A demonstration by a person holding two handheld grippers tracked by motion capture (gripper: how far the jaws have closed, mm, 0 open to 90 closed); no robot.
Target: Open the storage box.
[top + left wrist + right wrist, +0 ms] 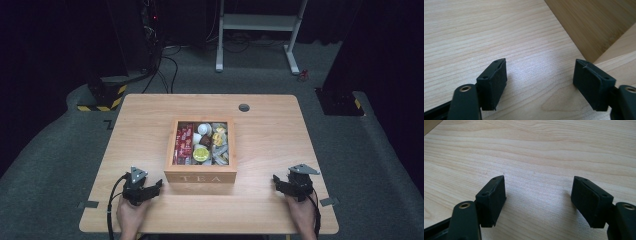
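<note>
While sitting at the middle of the worktop [150, 120], wooden tea box [200, 175] standing lidless, front wall lettered "TEA" and facing the person's edge. Holding, in the left compartment, red sachets [183, 142]; in the middle one, a white round item [204, 128] at the back and a yellow-green round item [201, 153] nearer the front; in the right one, pale wrapped packets [220, 145] with a yellow piece among them. Left hand-held gripper [159, 186] resting on the worktop just beside the box's front left corner, not touching it, jaws spread apart and grasping nothing; in the left gripper view, left hand-held gripper [540, 77] showing bare wood between its pads and the box's side wall [594, 22] rising ahead at upper right. Right hand-held gripper [276, 181] lying near the front right of the worktop, well apart from the box, jaws likewise released; in the right gripper view, right hand-held gripper [537, 195] framing plain worktop grain. Round grey cable port [244, 107] sitting behind the box, near the far edge.
</note>
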